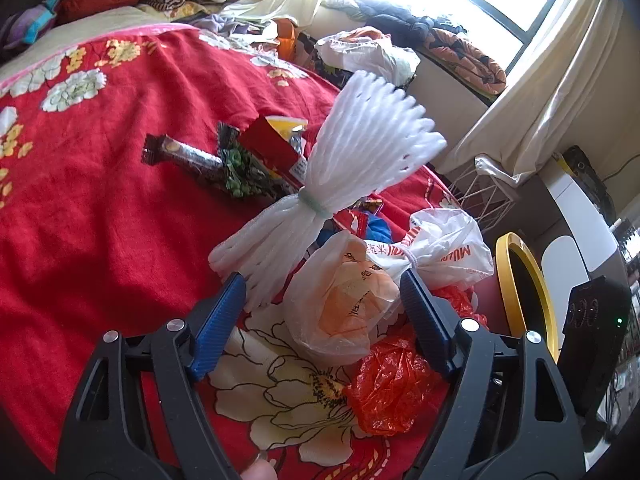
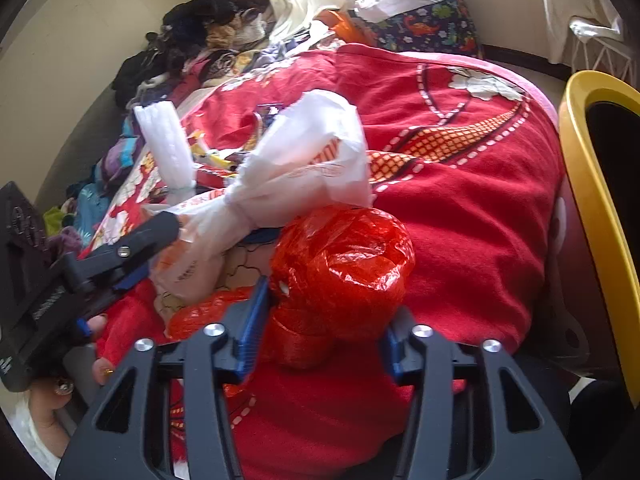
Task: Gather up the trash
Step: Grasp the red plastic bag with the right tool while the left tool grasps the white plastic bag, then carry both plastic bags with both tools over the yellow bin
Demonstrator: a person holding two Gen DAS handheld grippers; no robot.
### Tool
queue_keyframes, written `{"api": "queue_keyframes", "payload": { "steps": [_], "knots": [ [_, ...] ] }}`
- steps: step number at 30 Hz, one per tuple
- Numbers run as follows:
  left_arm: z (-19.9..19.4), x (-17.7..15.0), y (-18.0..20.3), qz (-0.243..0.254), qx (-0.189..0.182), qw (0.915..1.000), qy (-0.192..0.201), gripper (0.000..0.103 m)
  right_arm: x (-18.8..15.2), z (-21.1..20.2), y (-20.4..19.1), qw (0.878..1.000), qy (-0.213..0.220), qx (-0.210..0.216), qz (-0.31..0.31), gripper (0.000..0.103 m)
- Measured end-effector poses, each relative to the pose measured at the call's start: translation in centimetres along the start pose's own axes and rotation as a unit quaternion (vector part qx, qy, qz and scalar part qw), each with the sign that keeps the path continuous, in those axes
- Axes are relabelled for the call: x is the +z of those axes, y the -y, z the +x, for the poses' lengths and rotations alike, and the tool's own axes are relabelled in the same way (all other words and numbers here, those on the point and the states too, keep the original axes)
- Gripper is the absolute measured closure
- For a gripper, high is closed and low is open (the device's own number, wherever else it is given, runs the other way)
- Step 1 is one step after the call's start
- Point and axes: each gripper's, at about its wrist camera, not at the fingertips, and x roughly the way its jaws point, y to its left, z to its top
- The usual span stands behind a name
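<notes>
Lying on a red flowered blanket (image 1: 100, 208) on the bed, the trash sits close to the bed's near right edge. The left gripper (image 1: 322, 298) is open, with a white knotted bag (image 1: 352, 300) between its blue fingers (image 1: 224, 320); I cannot tell if they press it. The right gripper (image 2: 326, 320) is half closed around a red plastic bag (image 2: 344, 264), its left finger touching. A white foam net (image 1: 360, 152) leans just behind. A yellow bin (image 2: 592, 184) stands right, off the bed. Far left, the blanket lies bare.
</notes>
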Motion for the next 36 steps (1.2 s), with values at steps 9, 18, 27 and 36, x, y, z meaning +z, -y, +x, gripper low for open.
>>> {"api": "queue_keyframes", "payload": {
  "steps": [9,18,27,36],
  "knots": [
    [0.0,-0.1,1.0,0.015,-0.002,0.9998,-0.012,0.044,-0.5,-1.6,0.3,1.0,0.004,0.016,-0.004,0.068],
    [-0.1,-0.2,2.3,0.051,0.0,0.9985,-0.02,0.062,-0.6,-3.4,1.5,1.0,0.009,0.018,0.001,0.069],
    [-1.2,-0.2,3.5,0.073,-0.018,0.9971,-0.01,0.077,0.0,-5.1,2.0,0.999,0.026,0.026,0.01,0.07],
    [-3.9,1.0,4.5,0.072,-0.03,0.9961,0.04,0.084,1.0,-7.4,1.7,0.997,0.063,0.034,-0.004,0.07]
  ]
}}
